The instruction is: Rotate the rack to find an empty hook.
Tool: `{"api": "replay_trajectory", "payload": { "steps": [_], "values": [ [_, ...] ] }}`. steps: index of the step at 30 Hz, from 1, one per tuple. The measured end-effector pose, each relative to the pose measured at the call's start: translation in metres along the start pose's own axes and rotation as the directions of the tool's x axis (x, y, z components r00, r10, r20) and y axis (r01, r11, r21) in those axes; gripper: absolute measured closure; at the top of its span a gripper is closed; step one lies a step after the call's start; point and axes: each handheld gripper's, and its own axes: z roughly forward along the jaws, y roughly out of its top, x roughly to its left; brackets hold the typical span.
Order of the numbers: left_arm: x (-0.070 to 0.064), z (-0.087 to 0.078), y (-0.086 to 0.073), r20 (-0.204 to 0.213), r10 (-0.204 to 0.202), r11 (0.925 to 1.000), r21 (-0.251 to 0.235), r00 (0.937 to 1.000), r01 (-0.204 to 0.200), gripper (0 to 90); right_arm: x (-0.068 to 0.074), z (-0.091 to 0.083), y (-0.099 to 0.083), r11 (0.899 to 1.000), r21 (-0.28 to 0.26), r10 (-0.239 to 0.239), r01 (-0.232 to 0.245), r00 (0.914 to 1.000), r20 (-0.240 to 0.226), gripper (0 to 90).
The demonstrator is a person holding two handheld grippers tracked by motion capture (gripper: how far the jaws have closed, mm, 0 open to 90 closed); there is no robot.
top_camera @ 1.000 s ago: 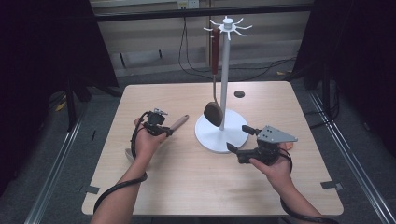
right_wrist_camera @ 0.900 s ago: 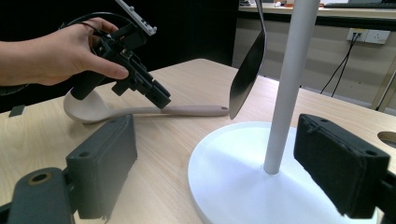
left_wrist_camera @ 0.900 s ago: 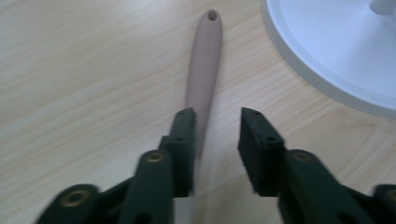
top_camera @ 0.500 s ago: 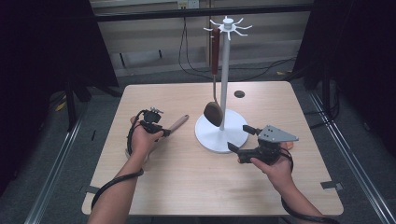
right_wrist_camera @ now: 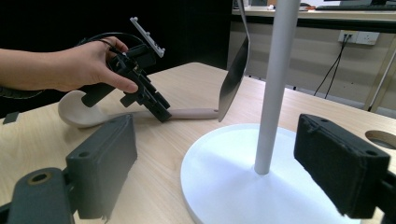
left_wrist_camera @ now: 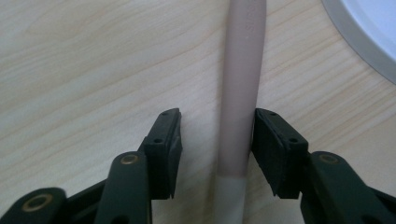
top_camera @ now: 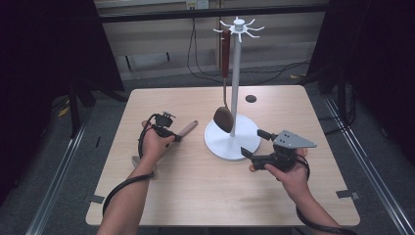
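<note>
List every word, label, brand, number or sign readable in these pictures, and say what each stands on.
Embossed lettering at the far end of the spoon handle, between the open jaws of the left gripper: blurred, cannot be read.
Nothing legible on the rack's white base, its pole, the hanging spatula, the table or the right gripper.

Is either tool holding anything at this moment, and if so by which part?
Nothing is held yet. The left tool stands open astride the beige spoon's handle, one jaw touching it. The right tool is open, empty.
</note>
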Motion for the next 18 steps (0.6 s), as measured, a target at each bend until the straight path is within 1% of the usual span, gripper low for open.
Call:
{"api": "replay_trajectory", "payload": {
  "steps": [1, 2, 3, 4, 5, 6, 7, 8, 9, 10, 12, 13, 15, 17, 18],
  "values": [
    [-0.001, 0.0, 0.001, -0.004, 0.017, 0.9998, 0.013, 0.9999, -0.017, 55.8, 0.0, 0.0, 0.0, 1.0, -0.003, 0.001, -0.001, 1.0, 0.003, 12.4],
    [-0.003, -0.001, 0.003, -0.001, 0.025, 0.9992, 0.032, 0.9997, -0.025, 59.7, -0.001, 0.0, 0.0, 1.0, -0.005, 0.003, -0.003, 1.0, 0.007, 12.4],
    [-0.004, 0.0, 0.004, -0.007, 0.033, 0.9989, 0.032, 0.9994, -0.033, 65.2, -0.001, -0.001, 0.0, 1.0, -0.009, 0.009, -0.009, 0.9999, 0.01, 12.4],
    [-0.004, -0.001, 0.004, 0.003, 0.041, 0.9979, 0.051, 0.9992, -0.041, 69.2, -0.001, -0.001, 0.001, 1.0, -0.012, 0.009, -0.009, 0.9999, 0.008, 12.4],
    [-0.006, -0.001, 0.005, 0.0, 0.034, 0.9979, 0.055, 0.9994, -0.034, 71.9, -0.001, -0.001, 0.001, 1.0, -0.012, 0.009, -0.009, 1.0, 0.005, 12.4],
    [-0.007, -0.001, 0.005, 0.0, 0.046, 0.9974, 0.055, 0.999, -0.046, 72.4, -0.001, -0.001, 0.001, 1.0, -0.012, 0.006, -0.006, 0.9999, 0.009, 12.4],
    [-0.007, -0.002, 0.004, -0.001, 0.07, 0.9958, 0.06, 0.9976, -0.069, 72.9, -0.001, -0.002, 0.001, 1.0, -0.013, 0.005, -0.004, 0.9999, 0.01, 12.4],
    [-0.007, -0.004, 0.004, 0.005, 0.079, 0.9942, 0.072, 0.9968, -0.08, 73.4, -0.001, -0.002, 0.001, 1.0, -0.011, 0.007, -0.007, 0.9999, 0.01, 12.3],
    [-0.008, -0.005, 0.003, 0.013, 0.08, 0.9938, 0.077, 0.9967, -0.081, 73.8, -0.001, -0.002, 0.001, 1.0, -0.015, 0.003, -0.003, 0.9999, 0.01, 12.3],
    [-0.008, -0.007, 0.003, 0.015, 0.076, 0.993, 0.09, 0.997, -0.077, 74.0, -0.002, -0.002, 0.001, 1.0, -0.015, 0.01, -0.01, 0.9999, 0.008, 12.3],
    [-0.01, -0.014, 0.002, 0.023, 0.086, 0.9934, 0.074, 0.9961, -0.087, 74.2, -0.002, -0.002, 0.0, 1.0, -0.015, 0.014, -0.014, 0.9999, 0.008, 12.3],
    [-0.01, -0.018, 0.003, 0.02, 0.089, 0.9947, 0.049, 0.9958, -0.09, 74.2, -0.002, -0.002, 0.0, 1.0, -0.013, 0.013, -0.013, 0.9999, 0.01, 12.3],
    [-0.009, -0.026, 0.003, 0.018, 0.093, 0.9952, 0.03, 0.9955, -0.093, 74.2, -0.002, -0.001, 0.0, 1.0, -0.012, 0.015, -0.015, 0.9999, 0.007, 12.3],
    [-0.007, -0.035, 0.003, 0.026, 0.065, 0.9979, -0.003, 0.9976, -0.065, 74.2, -0.001, -0.001, 0.001, 1.0, -0.014, 0.016, -0.016, 0.9999, 0.005, 12.3],
    [-0.005, -0.04, 0.003, 0.025, 0.083, 0.9965, -0.015, 0.9963, -0.082, 74.2, 0.0, 0.0, 0.001, 1.0, -0.016, 0.016, -0.016, 0.9999, 0.006, 12.3]
  ]
}}
